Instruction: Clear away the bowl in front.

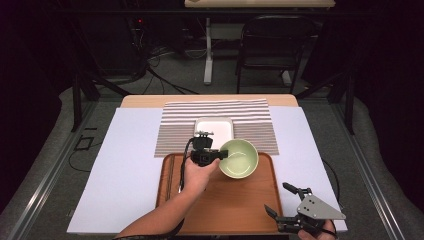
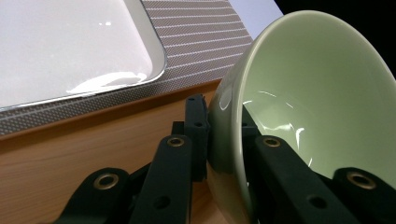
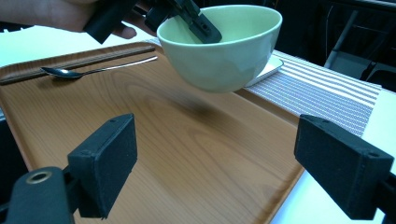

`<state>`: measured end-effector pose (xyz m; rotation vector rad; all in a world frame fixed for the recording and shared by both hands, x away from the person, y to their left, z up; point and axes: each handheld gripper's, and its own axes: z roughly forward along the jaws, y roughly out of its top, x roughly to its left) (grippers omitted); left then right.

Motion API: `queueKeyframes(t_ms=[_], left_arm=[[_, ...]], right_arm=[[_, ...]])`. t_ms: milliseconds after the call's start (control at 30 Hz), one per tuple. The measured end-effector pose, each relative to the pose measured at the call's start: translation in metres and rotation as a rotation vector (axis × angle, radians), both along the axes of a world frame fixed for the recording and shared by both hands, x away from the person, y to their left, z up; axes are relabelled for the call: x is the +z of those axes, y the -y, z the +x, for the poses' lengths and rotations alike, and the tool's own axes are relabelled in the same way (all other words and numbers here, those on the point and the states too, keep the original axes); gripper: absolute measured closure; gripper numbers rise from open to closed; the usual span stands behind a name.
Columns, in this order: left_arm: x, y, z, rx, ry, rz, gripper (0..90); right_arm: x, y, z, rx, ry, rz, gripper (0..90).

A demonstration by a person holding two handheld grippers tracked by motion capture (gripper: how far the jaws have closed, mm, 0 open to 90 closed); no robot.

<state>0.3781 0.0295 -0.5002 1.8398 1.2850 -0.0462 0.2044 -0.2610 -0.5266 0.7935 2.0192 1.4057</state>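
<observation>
My left gripper (image 1: 216, 155) is shut on the near rim of a pale green bowl (image 1: 241, 159), one jaw inside and one outside. In the left gripper view the bowl (image 2: 322, 88) tilts on its side between the jaws of that gripper (image 2: 223, 119). The right gripper view shows the bowl (image 3: 224, 56) hanging clear above the wooden tray (image 3: 187, 154), its shadow below it. My right gripper (image 1: 276, 197) stands open at the tray's front right corner, nothing between its pads (image 3: 108, 156).
A white rectangular plate (image 1: 214, 127) lies on a striped placemat (image 1: 250, 117) just beyond the tray (image 1: 225, 205). A spoon (image 3: 93, 71) and a dark pair of chopsticks (image 3: 70, 64) lie along the tray's left side. White sheet (image 1: 130, 160) covers the table.
</observation>
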Motion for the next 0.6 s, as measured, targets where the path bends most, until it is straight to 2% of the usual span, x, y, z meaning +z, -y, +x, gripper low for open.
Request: queueKeyframes(t_ms=[600], left_arm=[[-0.014,0.020,-0.013,-0.053,-0.031,0.000,81.8]], right_arm=[[0.000,-0.001,0.000,0.013,0.010,-0.001,13.1]])
